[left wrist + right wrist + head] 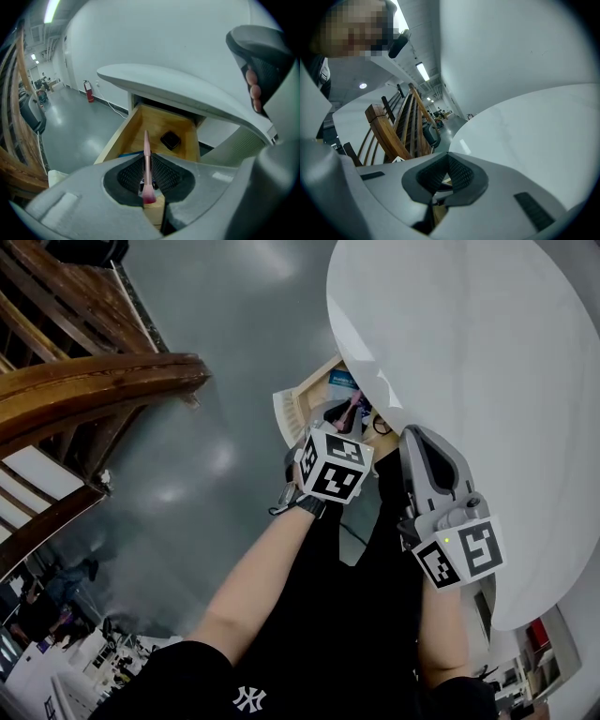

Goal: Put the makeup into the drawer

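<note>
While the left hand-held gripper (147,177) hangs just above the open wooden drawer (123,133), its jaws are clamped on a pink makeup brush (146,157). The brush's handle points ahead over the drawer and its reddish bristles point back toward the camera. The drawer juts out from under the rounded white desk (187,89). On its floor lies a dark square compact (170,139), and a blue item (only an edge shows) sits at the near left. The right hand-held gripper (445,180) has its jaws together with nothing between them and is held beside the desk's white top. A curved wooden railing (389,136) stands beyond on the grey floor (234,352).
</note>
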### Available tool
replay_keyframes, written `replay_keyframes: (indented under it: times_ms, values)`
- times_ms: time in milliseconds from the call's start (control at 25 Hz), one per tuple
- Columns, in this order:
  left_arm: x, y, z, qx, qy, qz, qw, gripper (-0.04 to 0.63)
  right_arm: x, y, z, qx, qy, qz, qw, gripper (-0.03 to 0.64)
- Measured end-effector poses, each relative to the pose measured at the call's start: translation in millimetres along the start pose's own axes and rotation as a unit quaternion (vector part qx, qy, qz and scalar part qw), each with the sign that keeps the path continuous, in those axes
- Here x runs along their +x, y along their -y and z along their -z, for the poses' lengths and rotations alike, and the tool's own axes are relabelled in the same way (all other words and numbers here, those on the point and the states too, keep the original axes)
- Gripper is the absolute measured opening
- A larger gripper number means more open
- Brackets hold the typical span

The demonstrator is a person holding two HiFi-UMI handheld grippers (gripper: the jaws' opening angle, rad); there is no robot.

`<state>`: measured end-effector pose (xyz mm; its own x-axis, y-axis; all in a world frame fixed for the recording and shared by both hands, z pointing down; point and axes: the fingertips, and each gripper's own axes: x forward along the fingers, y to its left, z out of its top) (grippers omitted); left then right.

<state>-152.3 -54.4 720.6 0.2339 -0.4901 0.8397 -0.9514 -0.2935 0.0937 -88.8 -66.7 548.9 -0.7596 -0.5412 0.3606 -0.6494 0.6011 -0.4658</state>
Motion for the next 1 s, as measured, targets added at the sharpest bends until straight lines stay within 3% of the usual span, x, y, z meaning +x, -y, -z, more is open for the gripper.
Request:
replay_keyframes:
  times_ms: [600, 1000]
  values:
    - [20.6, -11.1, -5.1, 0.008, -0.005, -0.008, 0.9999, 0.052, 12.9, 14.6, -7.3, 0.000, 0.008, -0.005, 1.000, 0.015]
    - [-23.7, -12.8, -29.3, -0.006, 0.016, -0.007, 0.9998, 0.049, 4.4, 2.7, -32.4, -0.005, 0.004, 0.001, 1.000, 0.015]
